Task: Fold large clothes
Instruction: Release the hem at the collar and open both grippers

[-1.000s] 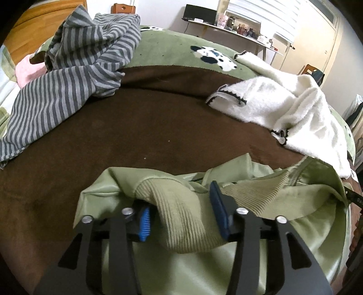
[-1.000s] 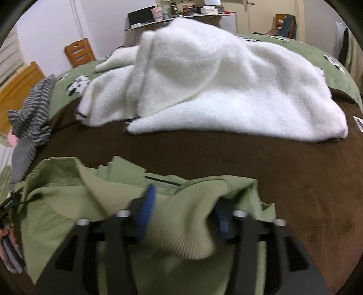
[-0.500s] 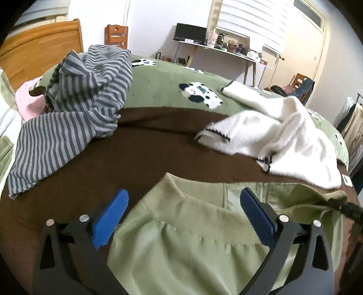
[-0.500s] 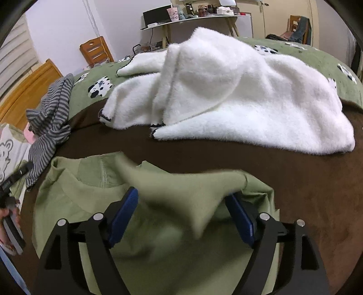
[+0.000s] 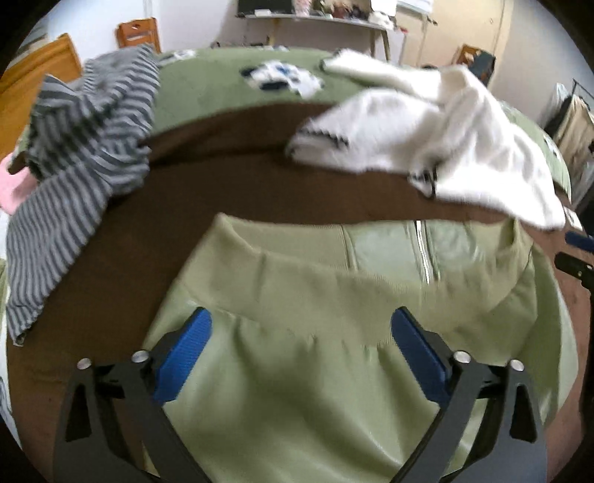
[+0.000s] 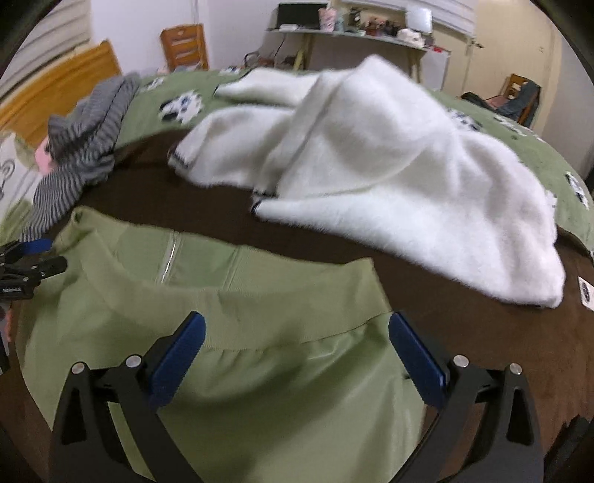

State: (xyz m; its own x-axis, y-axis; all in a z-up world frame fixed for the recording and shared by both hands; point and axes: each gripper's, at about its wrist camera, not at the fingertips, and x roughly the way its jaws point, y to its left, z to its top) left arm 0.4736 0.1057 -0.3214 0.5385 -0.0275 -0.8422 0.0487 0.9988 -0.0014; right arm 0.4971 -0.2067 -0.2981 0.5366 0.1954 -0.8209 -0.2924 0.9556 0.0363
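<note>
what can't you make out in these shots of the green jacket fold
- Green jacket: its lower part is cut off by the bottom edge in both wrist views, partly behind the open left gripper and open right gripper.
- Items on the desk: too small and blurred to identify.
- Striped garment and white fleece: motion blur and bunching hide what garments they are.

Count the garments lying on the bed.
3: green jacket nearest, under both open grippers; white fleece beyond it, right; striped top far left. Others may be hidden.
</note>
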